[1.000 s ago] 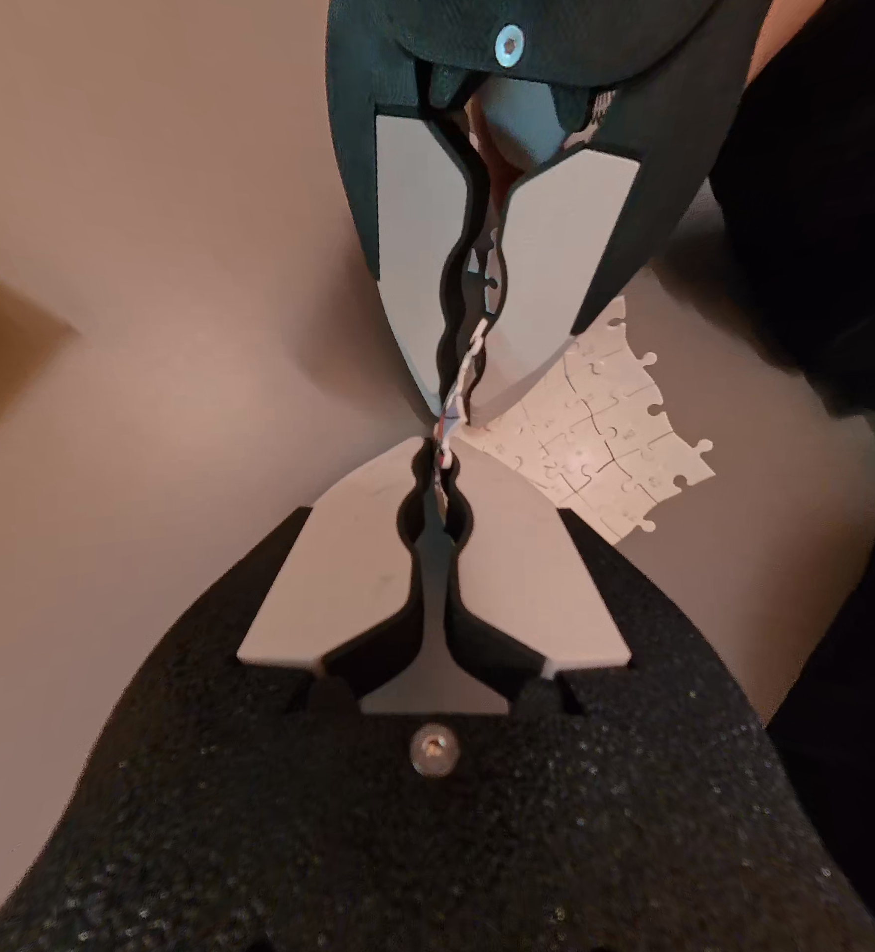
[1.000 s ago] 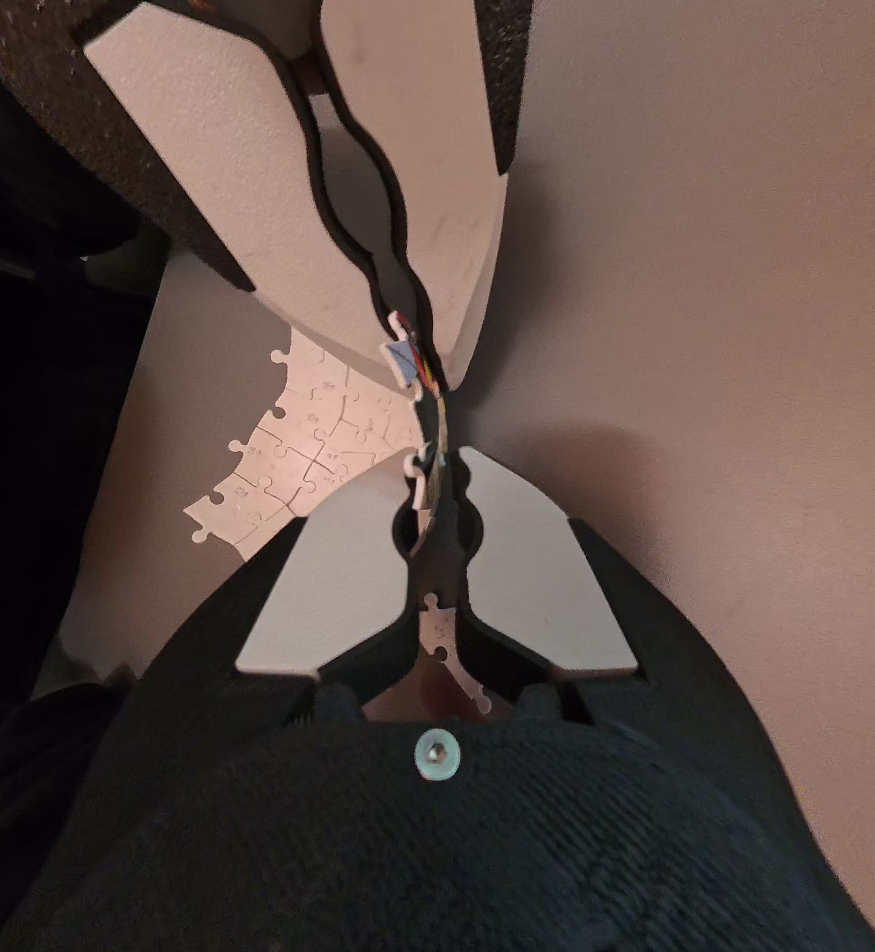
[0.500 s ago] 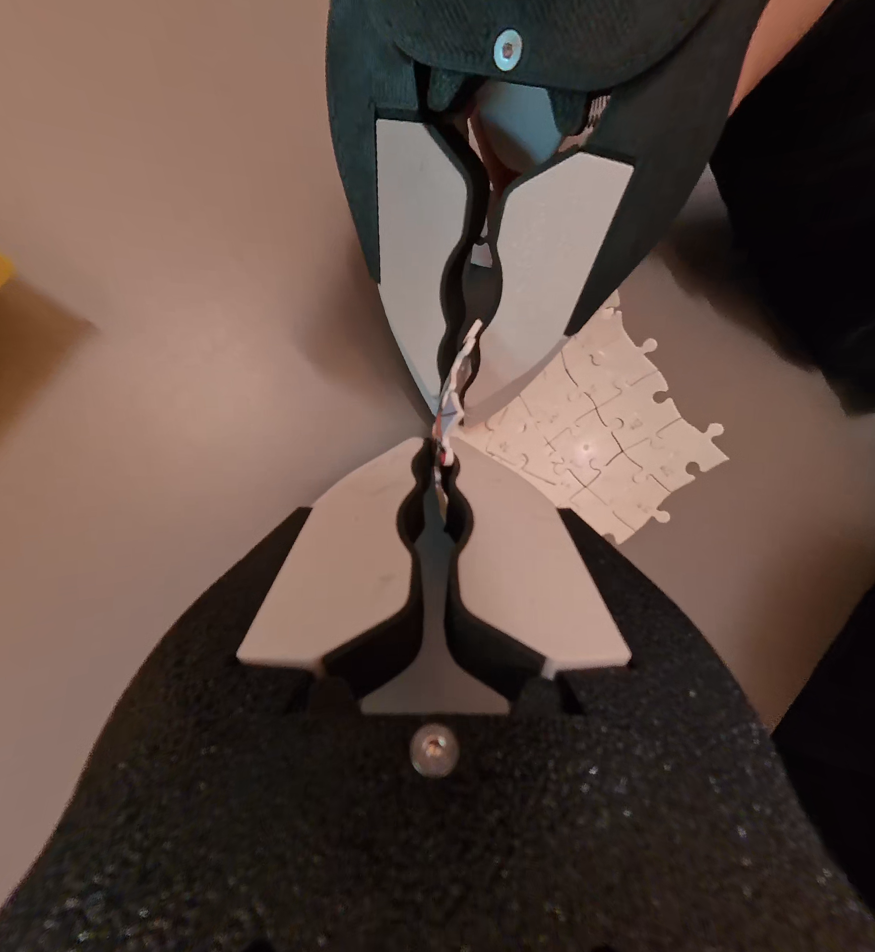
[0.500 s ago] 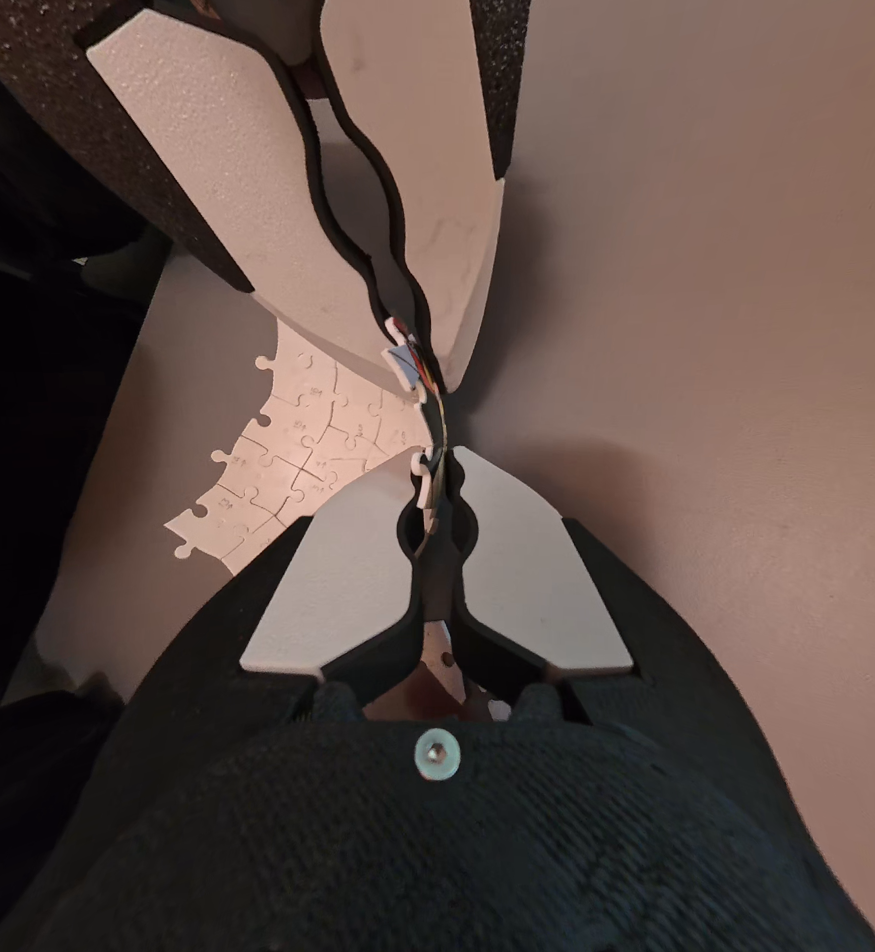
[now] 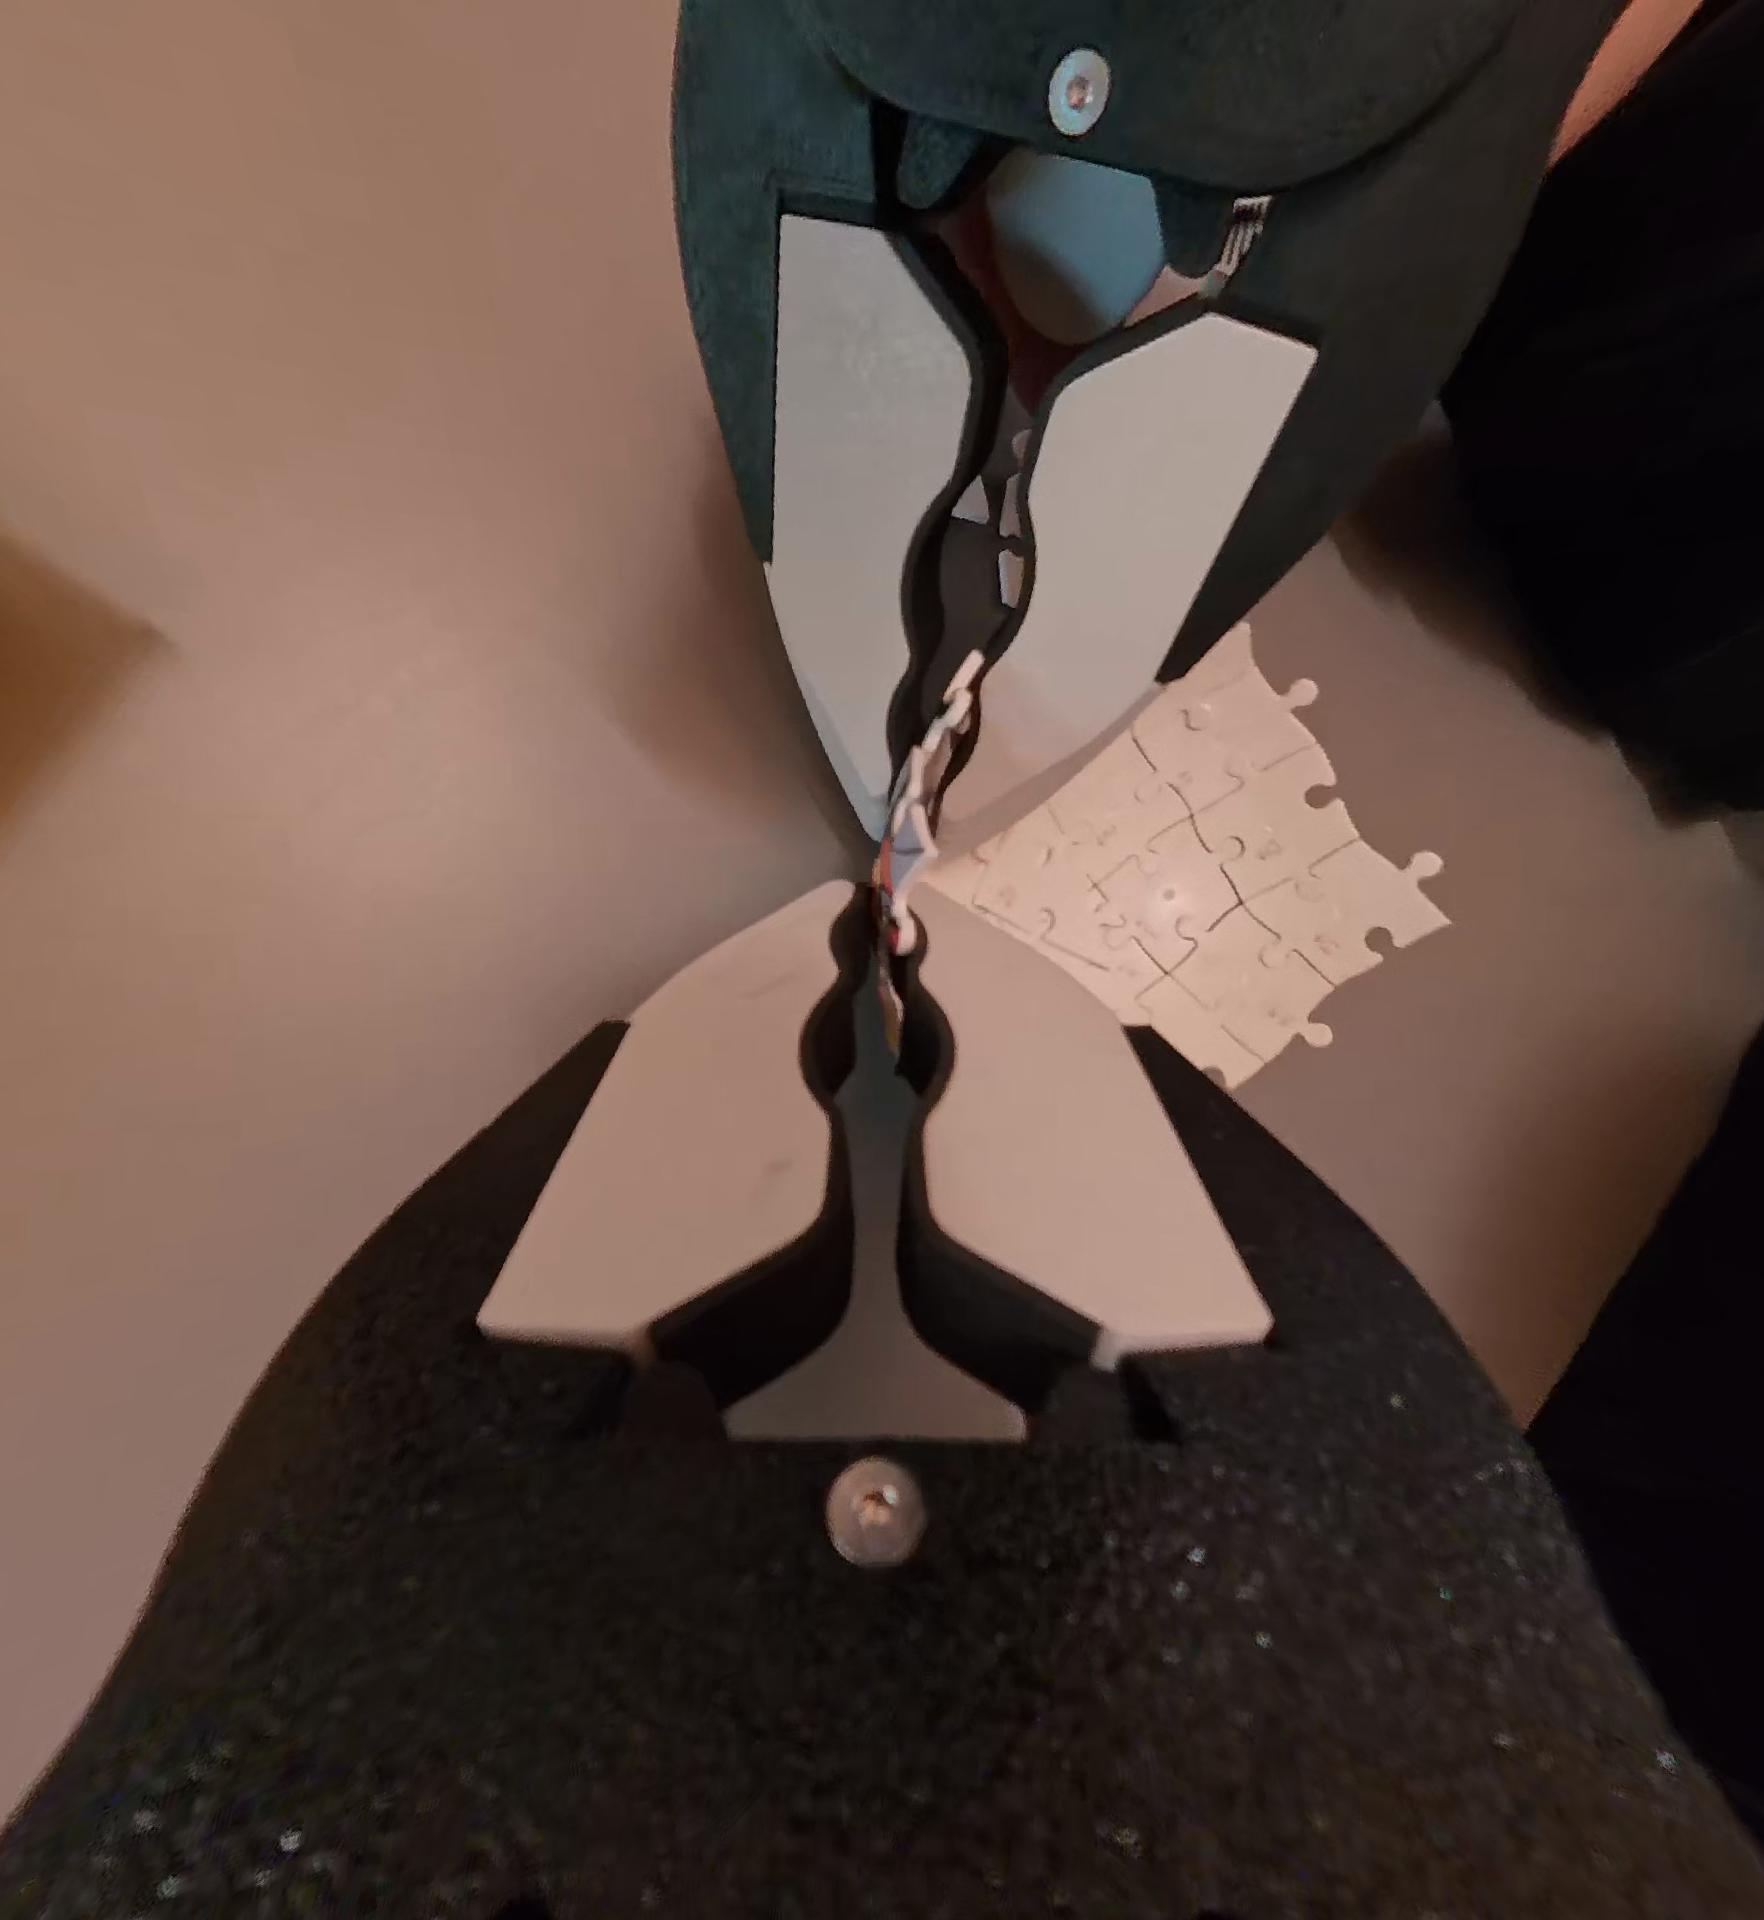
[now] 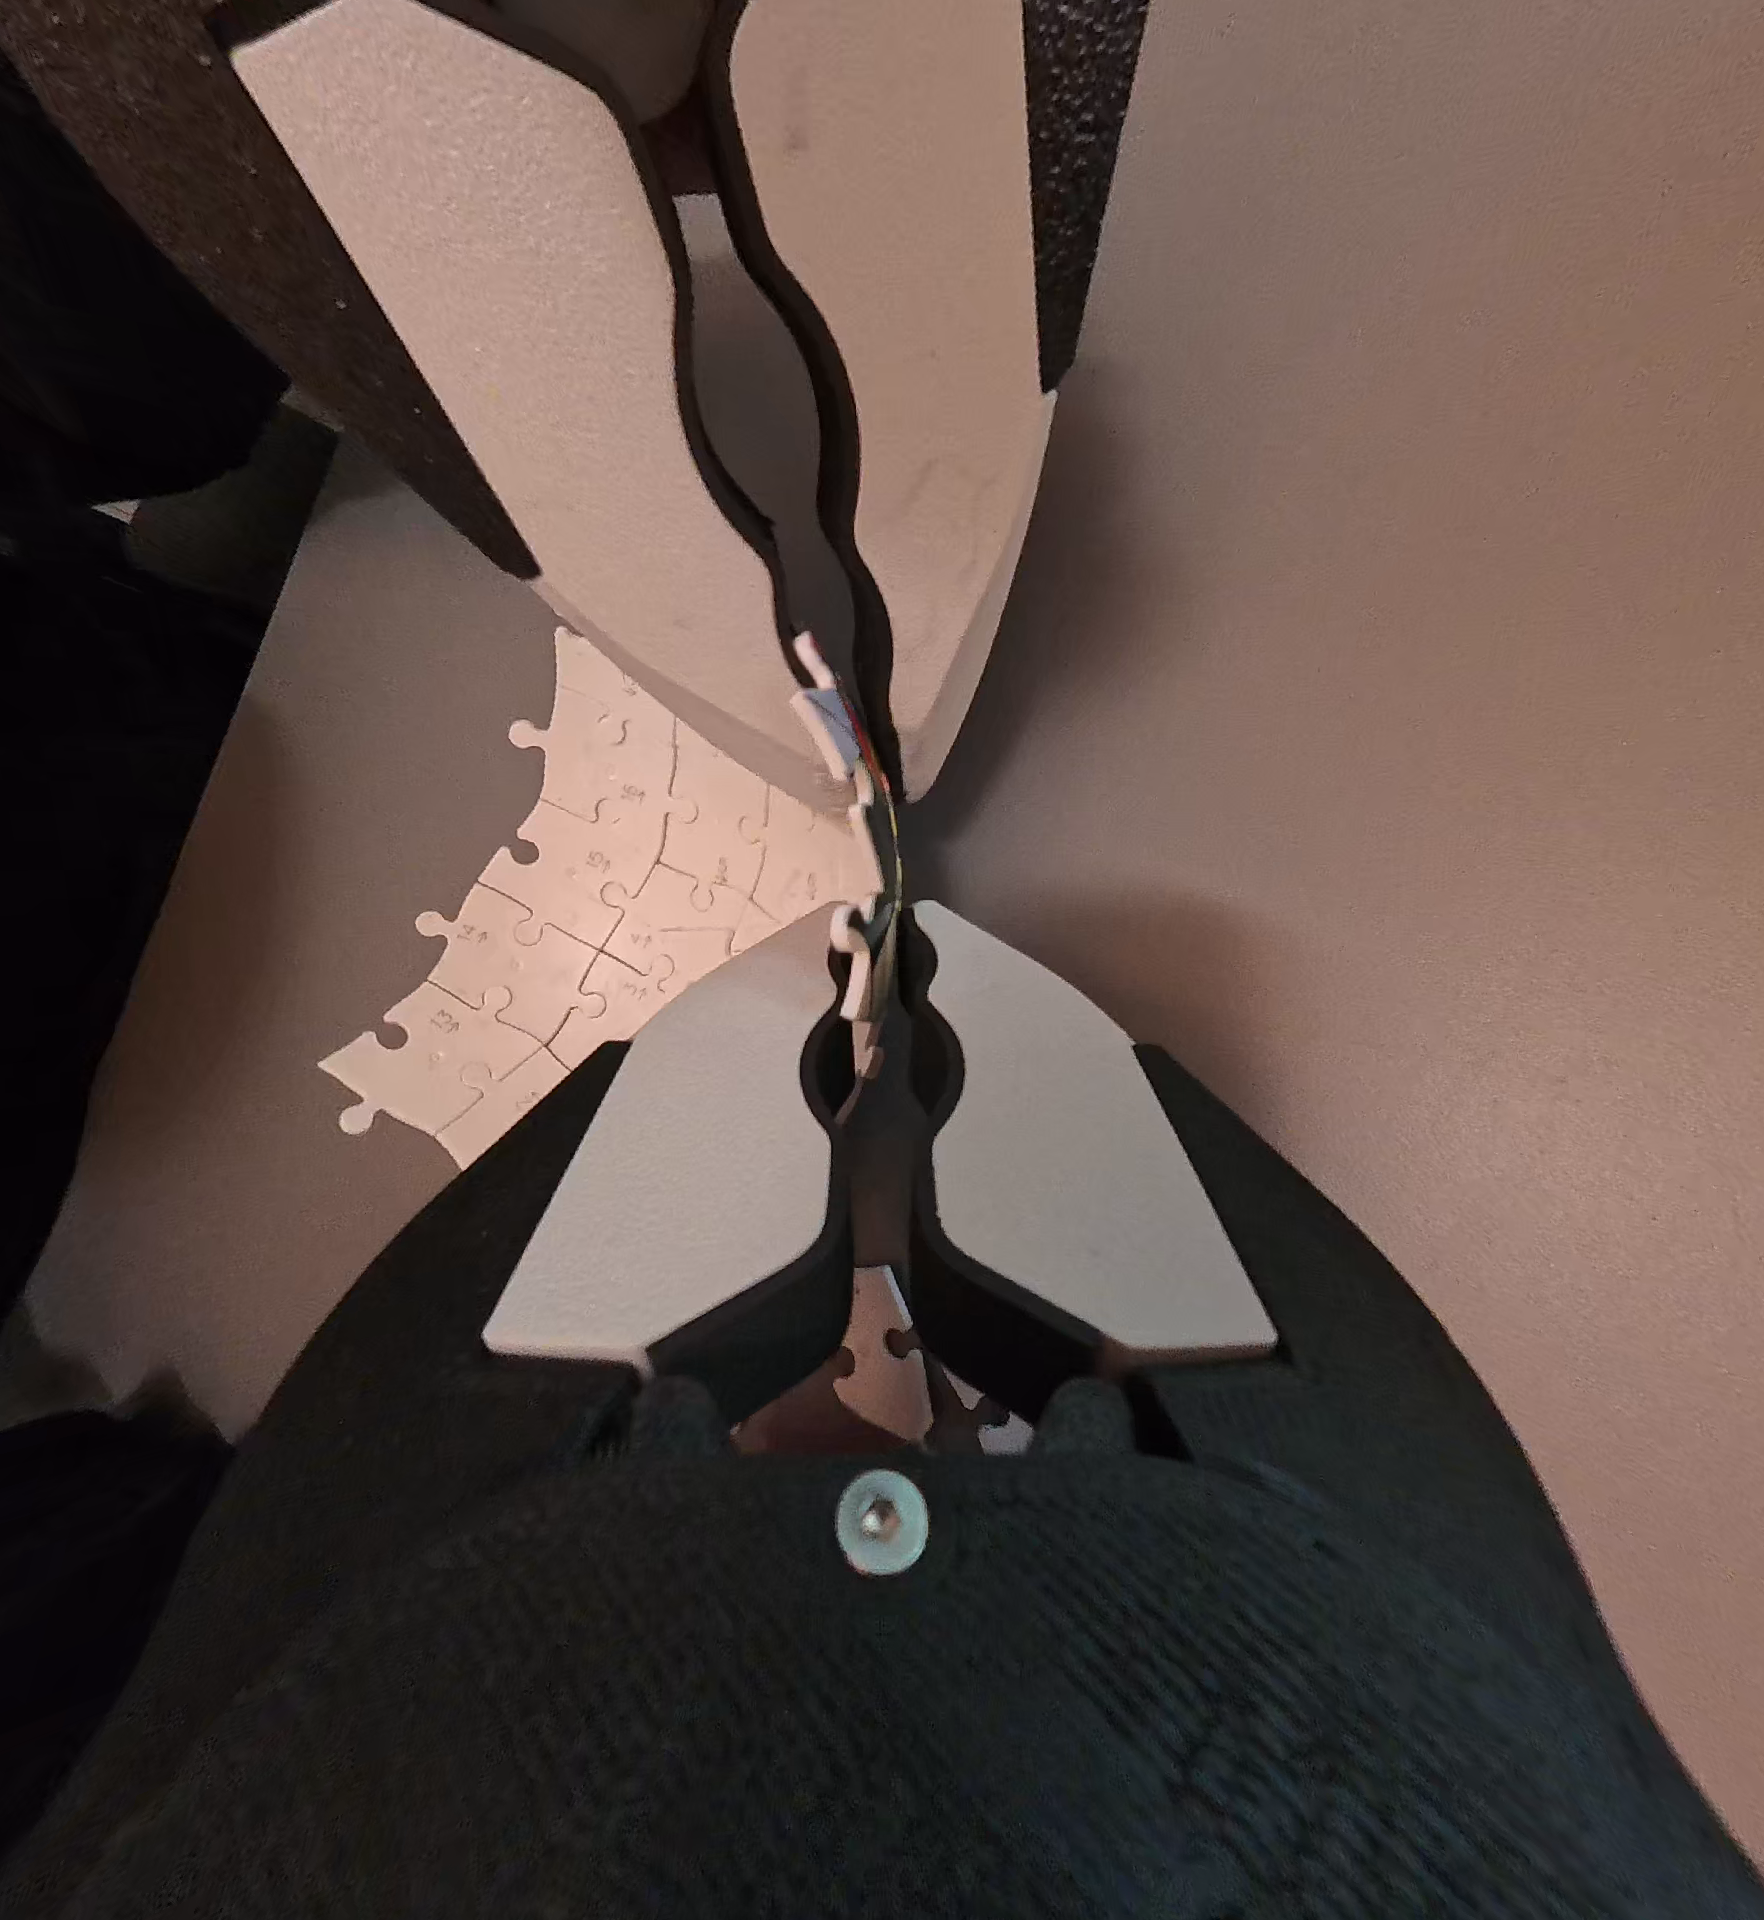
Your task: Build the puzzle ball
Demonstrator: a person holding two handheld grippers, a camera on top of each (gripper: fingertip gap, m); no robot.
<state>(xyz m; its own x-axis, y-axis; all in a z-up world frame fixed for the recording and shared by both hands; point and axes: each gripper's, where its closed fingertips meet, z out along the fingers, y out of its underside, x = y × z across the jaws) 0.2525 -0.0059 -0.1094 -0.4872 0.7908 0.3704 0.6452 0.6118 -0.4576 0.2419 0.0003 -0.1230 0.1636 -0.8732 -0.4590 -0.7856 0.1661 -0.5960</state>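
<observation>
— Since both grippers are pinching thin puzzle edges tip to tip, where would you expect trouble?

— At the joint between them. The left gripper (image 5: 883, 914) has its fingers closed almost fully on the edge of a small coloured puzzle piece (image 5: 899, 883), only the thickness of the piece keeping them apart. The right gripper (image 6: 893, 940) is clamped the same way on the rim of the joined puzzle section (image 6: 566, 935), which fans out white-side-up above the bench (image 6: 1429, 727).

— So the ball is nowhere near round yet?

— I'd judge it early: one curved sheet of linked pieces, held in the air between the two grippers, with the single piece meeting its edge right where the tips face each other.

— What fails first?

— Probably alignment. The tab and socket are hidden between the tips in both views, so I cannot tell whether they are seated. If the piece is pushed in tilted, the tab could ride over the edge instead of locking.

— And the sheet itself?

— It is gripped at one margin only, so the rest hangs free. A hard push or a twist could bend it and pop an already-joined seam. The grip on the piece is also shallow; it may pivot or slip out towards the bench.
</observation>
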